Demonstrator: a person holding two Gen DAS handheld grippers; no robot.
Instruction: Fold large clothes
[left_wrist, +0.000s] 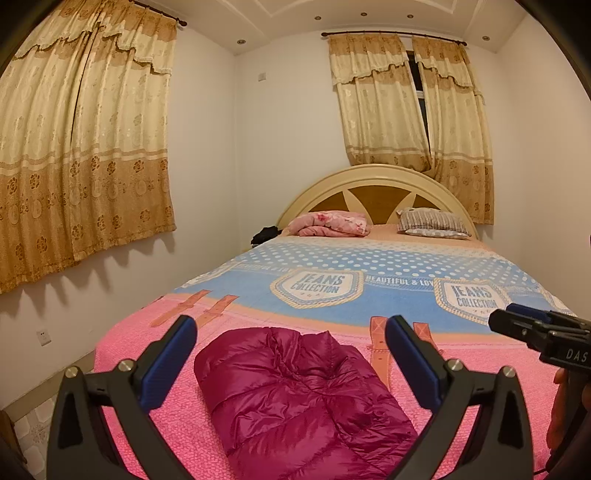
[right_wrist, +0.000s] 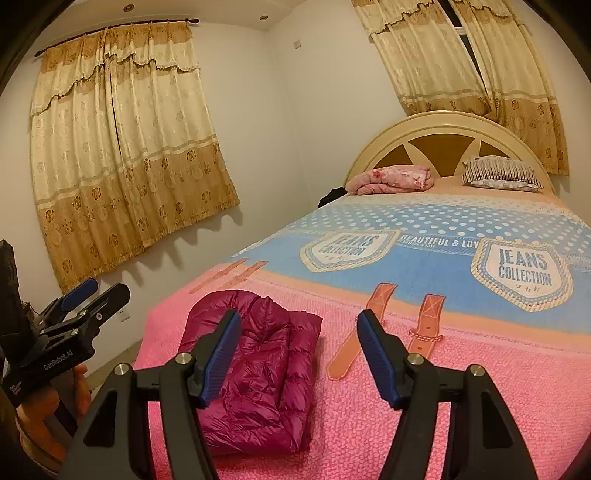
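While both hover empty, left tool and right tool stand spread above the glossy magenta quilted down jacket, a folded bundle at the foot of the pink-and-blue blanketed bed. Folding appears near complete; next, tidy or lift. Pink bundle and striped pillow lie well apart, obstructing nothing.

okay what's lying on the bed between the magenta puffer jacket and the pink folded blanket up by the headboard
Nothing lies there: only the bedspread, pink then blue with printed straps and "Jeans Collection" badges, between jacket and blanket. Both wrist views show it.
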